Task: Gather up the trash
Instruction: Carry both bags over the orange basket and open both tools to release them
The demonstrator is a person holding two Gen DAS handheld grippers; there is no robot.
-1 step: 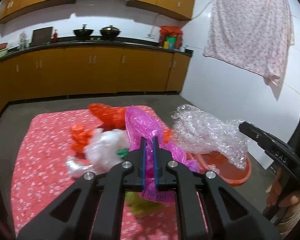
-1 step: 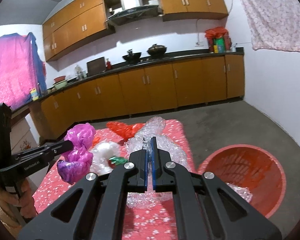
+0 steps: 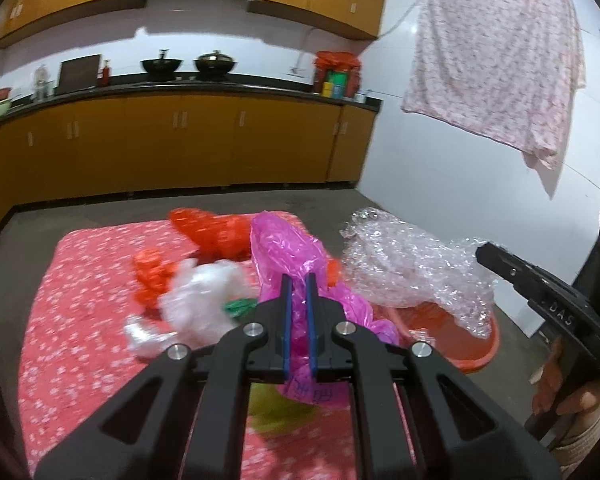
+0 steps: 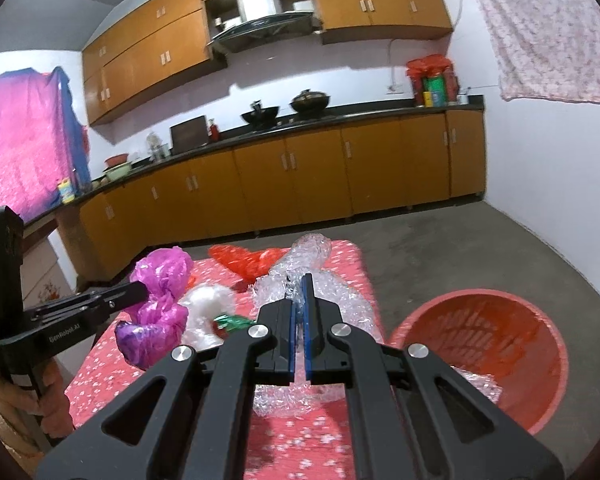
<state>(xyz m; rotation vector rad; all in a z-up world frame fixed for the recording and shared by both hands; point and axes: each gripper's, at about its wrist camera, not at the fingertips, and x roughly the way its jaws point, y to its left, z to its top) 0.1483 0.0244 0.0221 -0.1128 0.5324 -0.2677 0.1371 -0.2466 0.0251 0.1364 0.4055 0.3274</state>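
Magenta plastic bag (image 3: 288,252), clear bubble wrap (image 3: 412,268), red basin (image 4: 500,340), red tablecloth (image 3: 84,304) w/ white floral print.

Two black grippers with flat arms and three-cornered holes. Round silver screws on top of each. Thin blue pads inside the tips. Left gripper (image 3: 299,284), right gripper (image 4: 299,285). White letters on the side of each black handle. Cream knitted sleeve (image 3: 588,436) just under the right handle, dark clothing above it.
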